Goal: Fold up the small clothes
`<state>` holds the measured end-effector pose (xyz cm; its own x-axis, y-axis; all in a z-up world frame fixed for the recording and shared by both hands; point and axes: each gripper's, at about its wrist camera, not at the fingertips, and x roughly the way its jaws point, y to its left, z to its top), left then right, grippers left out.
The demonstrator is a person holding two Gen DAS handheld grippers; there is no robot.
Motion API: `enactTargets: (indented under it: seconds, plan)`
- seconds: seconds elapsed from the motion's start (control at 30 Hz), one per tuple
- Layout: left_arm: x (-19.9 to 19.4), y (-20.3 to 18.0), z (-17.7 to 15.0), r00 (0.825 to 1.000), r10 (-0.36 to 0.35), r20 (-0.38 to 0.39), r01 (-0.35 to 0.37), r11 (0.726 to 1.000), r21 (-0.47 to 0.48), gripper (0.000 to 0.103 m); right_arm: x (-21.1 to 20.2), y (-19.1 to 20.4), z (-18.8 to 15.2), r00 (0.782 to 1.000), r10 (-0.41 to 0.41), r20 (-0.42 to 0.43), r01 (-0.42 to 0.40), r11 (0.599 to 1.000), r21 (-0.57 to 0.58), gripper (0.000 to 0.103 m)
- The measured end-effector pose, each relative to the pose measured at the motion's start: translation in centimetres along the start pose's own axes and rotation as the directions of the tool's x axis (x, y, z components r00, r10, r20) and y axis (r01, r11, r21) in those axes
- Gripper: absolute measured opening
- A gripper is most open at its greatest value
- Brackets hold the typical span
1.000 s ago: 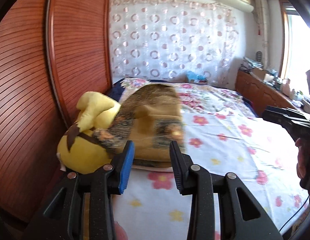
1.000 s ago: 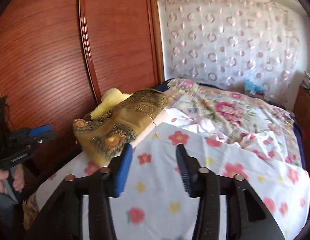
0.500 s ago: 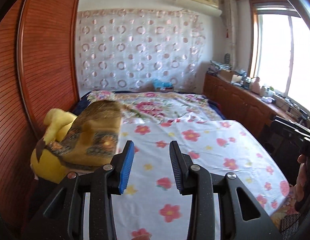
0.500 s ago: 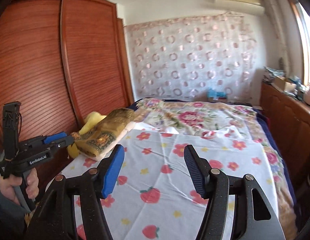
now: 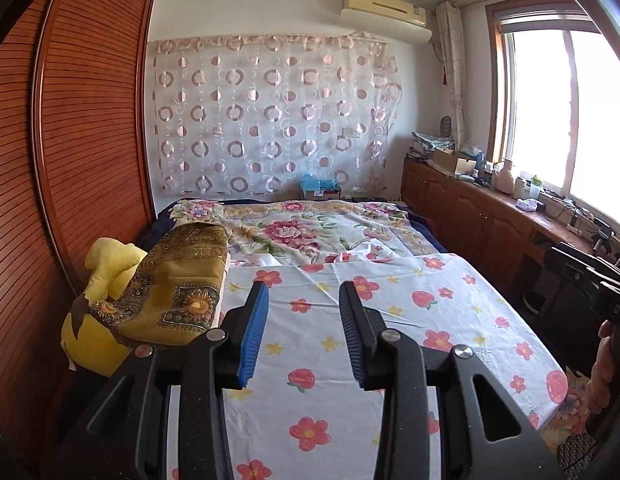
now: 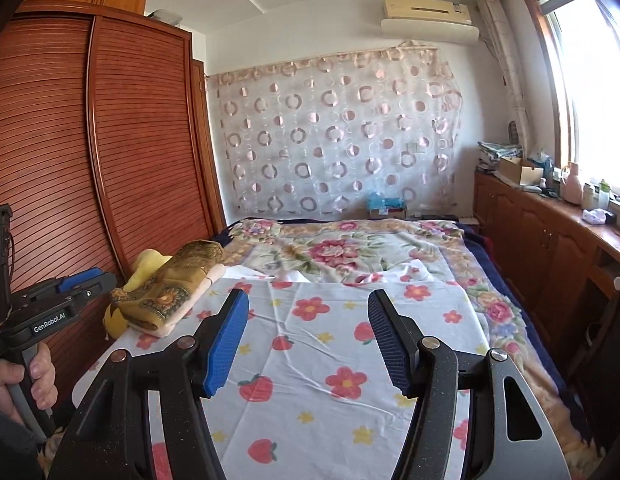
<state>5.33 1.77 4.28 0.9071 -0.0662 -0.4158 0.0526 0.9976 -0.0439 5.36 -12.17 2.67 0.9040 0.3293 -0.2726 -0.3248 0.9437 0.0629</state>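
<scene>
Both views have pulled back and up over the last second: a second ago the left wrist camera sat close on the folded mustard-patterned cloth (image 5: 178, 296), now it takes in the whole bed (image 5: 390, 320) and the far curtain (image 5: 270, 120). Left tongs (image 5: 304, 334) stand apart with nothing between the blue pads; right tongs (image 6: 308, 342) stand wider apart than a second ago, also empty. Folded cloth lies at the left edge of the bed, on a pale pad and leaning against the yellow plush toy (image 5: 106, 276), hard by the wardrobe (image 5: 70, 160); well apart from both tongs. It looks compact, edges roughly squared, so I judge the fold of this piece done and the piece set aside. White flower-print sheet (image 6: 334, 360) in front of the tongs is flat and carries no other garment that I can see. Left tongs also appear at the left border of the right view, held in a hand (image 6: 18, 384). Reading: retreat from a finished item. Next either a new small garment is brought onto the sheet, or the run is ending; no unfolded piece is in view, so I cannot say which. The stack's lean on the toy may let it slide.
</scene>
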Motion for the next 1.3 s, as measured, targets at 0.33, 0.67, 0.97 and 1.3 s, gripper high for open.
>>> enactTargets:
  seconds: [0.33,0.67,0.97,1.3]
  plan:
    - [-0.2,-0.2,-0.1,1.000,0.000,0.002,0.000,1.000,0.000,0.038,-1.3,-0.4,0.3,1.000,-0.017,0.007,0.017,1.000,-0.006,0.064]
    - [-1.0,-1.2,0.0,1.000,0.008,0.020,-0.008,1.000,0.005,0.038,-2.2,-1.4,0.5,1.000,-0.014,0.009,0.014,1.000,0.003,0.064]
    - [-1.0,-1.2,0.0,1.000,0.008,0.020,-0.008,1.000,0.005,0.038,-2.8,-2.2,0.8,1.000,-0.010,0.012,0.011,1.000,-0.001,0.064]
    - [-1.0,-1.2,0.0,1.000,0.008,0.021,-0.008,1.000,0.006,0.038,-2.9,-2.5,1.0,1.000,-0.010,0.011,0.010,1.000,-0.001,0.064]
